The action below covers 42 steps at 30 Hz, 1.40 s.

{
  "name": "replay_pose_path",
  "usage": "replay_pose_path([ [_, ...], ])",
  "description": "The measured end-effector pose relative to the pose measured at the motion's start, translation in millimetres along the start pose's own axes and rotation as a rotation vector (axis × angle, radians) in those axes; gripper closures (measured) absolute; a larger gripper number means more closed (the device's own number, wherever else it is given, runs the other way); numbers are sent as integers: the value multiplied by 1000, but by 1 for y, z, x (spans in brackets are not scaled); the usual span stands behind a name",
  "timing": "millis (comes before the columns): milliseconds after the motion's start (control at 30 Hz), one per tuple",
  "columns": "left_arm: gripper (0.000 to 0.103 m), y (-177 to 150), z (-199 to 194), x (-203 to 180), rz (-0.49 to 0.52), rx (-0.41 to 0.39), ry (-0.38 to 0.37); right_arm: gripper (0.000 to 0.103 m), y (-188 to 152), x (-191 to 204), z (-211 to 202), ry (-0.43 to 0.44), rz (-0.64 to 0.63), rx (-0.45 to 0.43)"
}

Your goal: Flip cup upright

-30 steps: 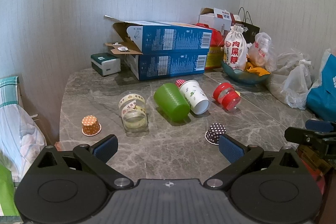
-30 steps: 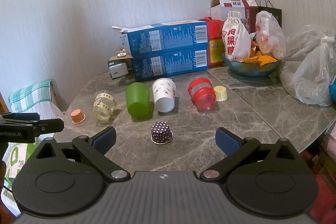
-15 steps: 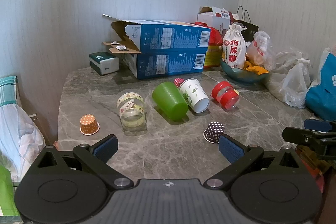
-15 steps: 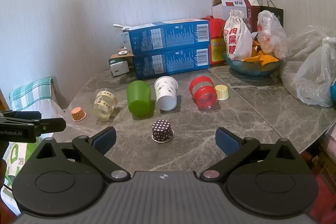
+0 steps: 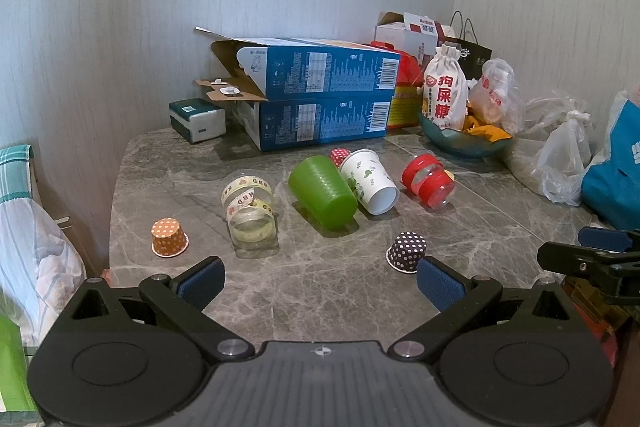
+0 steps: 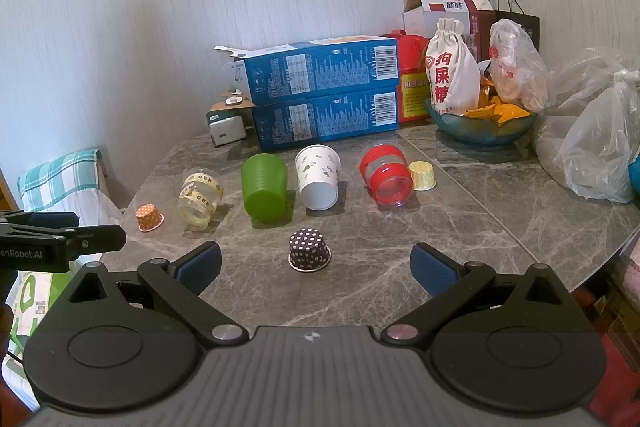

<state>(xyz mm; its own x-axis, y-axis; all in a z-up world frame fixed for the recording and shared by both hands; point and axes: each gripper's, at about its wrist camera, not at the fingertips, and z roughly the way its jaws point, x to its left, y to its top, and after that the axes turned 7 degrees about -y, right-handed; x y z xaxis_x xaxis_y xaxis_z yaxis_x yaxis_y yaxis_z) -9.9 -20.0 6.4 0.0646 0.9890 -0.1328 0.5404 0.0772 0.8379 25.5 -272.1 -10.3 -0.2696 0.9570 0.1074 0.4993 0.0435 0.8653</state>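
Observation:
Several cups lie on their sides on the marble table [image 5: 320, 287]: a clear cup with tape print [image 5: 250, 209] [image 6: 200, 197], a green cup [image 5: 322, 197] [image 6: 264, 189], a white printed paper cup [image 5: 370, 181] [image 6: 318, 177] and a red-banded clear cup [image 5: 428, 181] [image 6: 386, 173]. Small cupcake liners stand upside down: orange [image 5: 169, 237] [image 6: 149, 217], dark dotted [image 5: 407, 251] [image 6: 309, 250], yellow [image 6: 421, 175]. My left gripper [image 5: 318, 277] is open and empty over the near table edge. My right gripper [image 6: 316, 265] is open and empty, just short of the dark dotted liner.
Two stacked blue boxes [image 5: 320, 103] stand at the back by the wall. A blue bowl with a cloth bag [image 6: 480, 123], plastic bags [image 6: 600, 151] and cartons crowd the back right. A small green-white box [image 5: 196, 119] sits back left. Bedding [image 5: 24, 235] lies off the left edge.
Both grippers have shifted only slightly; the scene sits a little differently in each view. No cup has moved and both grippers stay open.

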Motion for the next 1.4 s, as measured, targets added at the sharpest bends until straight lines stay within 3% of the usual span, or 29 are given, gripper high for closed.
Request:
replay_pose_path([
  [967, 0, -2, 5, -4, 20, 16, -23, 1, 4, 3, 14, -4, -17, 27],
  [1233, 0, -2, 24, 12, -4, 53, -66, 1, 56, -8, 92, -14, -140, 82],
  [1400, 0, -3, 32, 26, -34, 74, -86, 1, 99, -25, 185, -65, -174, 306],
])
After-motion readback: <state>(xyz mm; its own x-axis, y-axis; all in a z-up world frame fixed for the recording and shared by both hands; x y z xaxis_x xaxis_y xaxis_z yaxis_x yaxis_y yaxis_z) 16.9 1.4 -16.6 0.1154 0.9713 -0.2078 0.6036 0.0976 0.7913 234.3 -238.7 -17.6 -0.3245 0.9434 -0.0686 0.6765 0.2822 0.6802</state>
